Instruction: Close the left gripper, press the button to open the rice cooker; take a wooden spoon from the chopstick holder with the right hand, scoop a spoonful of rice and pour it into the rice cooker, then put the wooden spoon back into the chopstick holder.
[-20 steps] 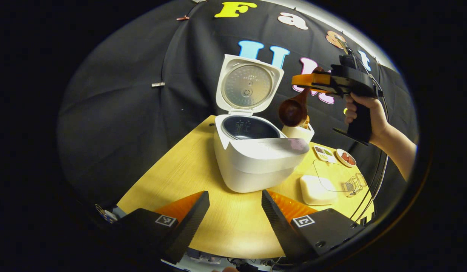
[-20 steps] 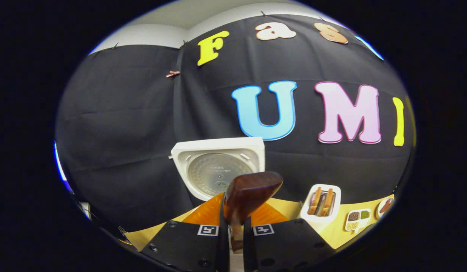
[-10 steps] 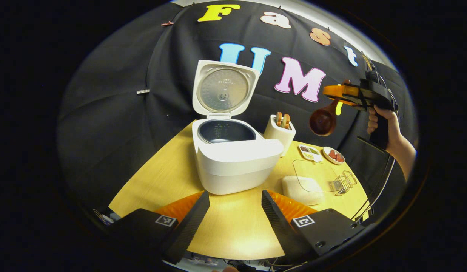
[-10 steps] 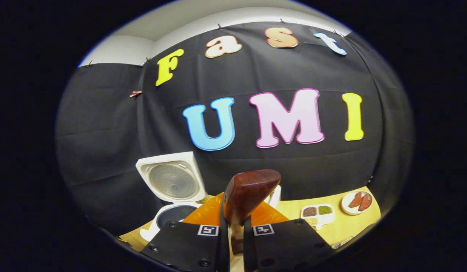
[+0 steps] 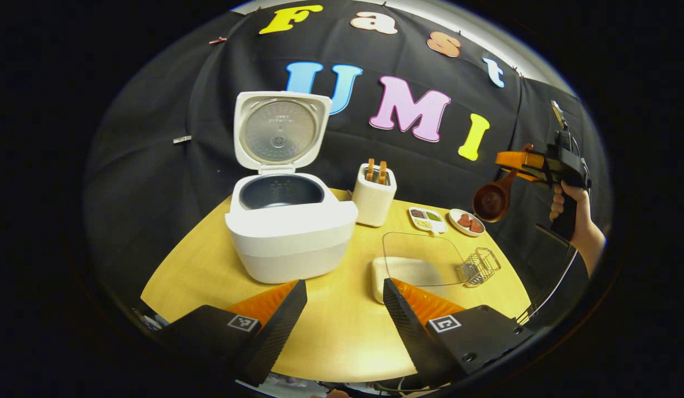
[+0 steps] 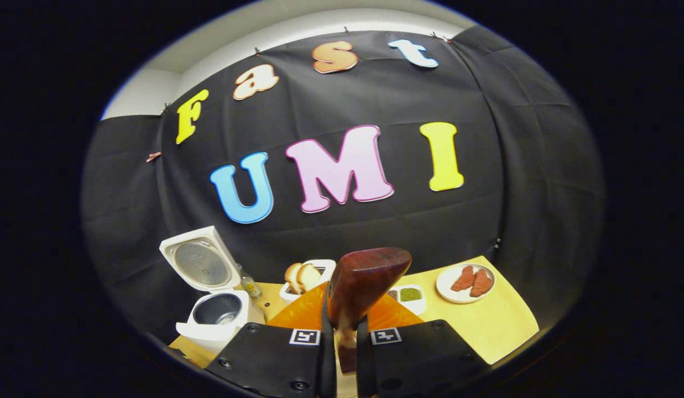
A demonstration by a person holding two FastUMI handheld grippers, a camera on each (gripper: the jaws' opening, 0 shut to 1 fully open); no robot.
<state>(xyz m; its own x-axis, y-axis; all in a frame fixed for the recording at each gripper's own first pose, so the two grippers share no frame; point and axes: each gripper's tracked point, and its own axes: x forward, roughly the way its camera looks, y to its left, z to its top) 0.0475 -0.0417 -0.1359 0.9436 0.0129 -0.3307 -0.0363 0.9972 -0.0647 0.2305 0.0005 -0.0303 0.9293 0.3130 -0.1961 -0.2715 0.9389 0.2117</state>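
Note:
The white rice cooker (image 5: 286, 237) stands open on the wooden table (image 5: 330, 331), its lid (image 5: 278, 130) upright and the dark inner pot bare. To its right is the white chopstick holder (image 5: 374, 199) with wooden handles sticking out. My left gripper (image 5: 344, 287) hovers open over the table's near edge, holding nothing. Far right, high above the table, a hand (image 5: 568, 213) holds my right gripper (image 5: 513, 160), shut on the wooden spoon (image 5: 491, 200), whose bowl hangs down. In the right gripper view the spoon (image 6: 366, 279) rises between my right gripper's (image 6: 346, 329) fingers, with the cooker (image 6: 214, 312) low on the left.
A white box under a clear lid (image 5: 422, 254) lies right of the cooker, with a small wire rack (image 5: 480, 265) beside it. Behind them sit a divided dish (image 5: 427, 219) and a plate of red pieces (image 5: 467, 221). The table edge runs close below my right gripper (image 6: 507, 337).
The right gripper has carried the spoon to the right and lower, away from the cooker and holder. The left gripper view has swung right; its fingers stay open.

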